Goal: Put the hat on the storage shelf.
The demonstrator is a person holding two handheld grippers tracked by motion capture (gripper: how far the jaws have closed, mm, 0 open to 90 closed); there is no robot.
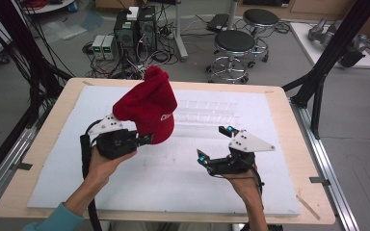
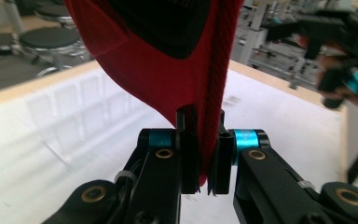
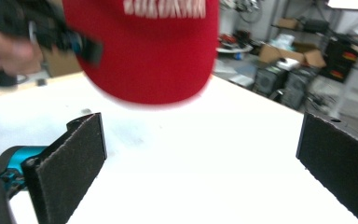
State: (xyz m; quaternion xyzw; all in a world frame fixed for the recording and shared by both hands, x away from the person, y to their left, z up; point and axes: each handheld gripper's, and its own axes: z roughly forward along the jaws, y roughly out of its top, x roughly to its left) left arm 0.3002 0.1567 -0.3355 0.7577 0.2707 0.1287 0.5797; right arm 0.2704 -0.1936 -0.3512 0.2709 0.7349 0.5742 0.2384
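Red beanie held above white mat, left of centre; left gripper clamped on ribbed hem. Left gripper view: dark lining. Right gripper view: white lettering. Right gripper jaws apart, empty.

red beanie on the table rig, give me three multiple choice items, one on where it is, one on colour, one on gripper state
1. Where is the red beanie?
A. flat on the white board
B. lifted above the white board, pinched at its edge
C. on a stool

2. What colour is the lettering on the beanie?
A. white
B. yellow
C. black

3. How do the jaws of the right gripper stand?
A. shut on the beanie
B. shut on nothing
C. open, nothing between them

Answers:
1 B: the left gripper clamps the knit edge, and the beanie hangs clear of the white board.
2 A: the right gripper view shows white letters on the red knit.
3 C: its two pads stand wide apart with bare board between them.
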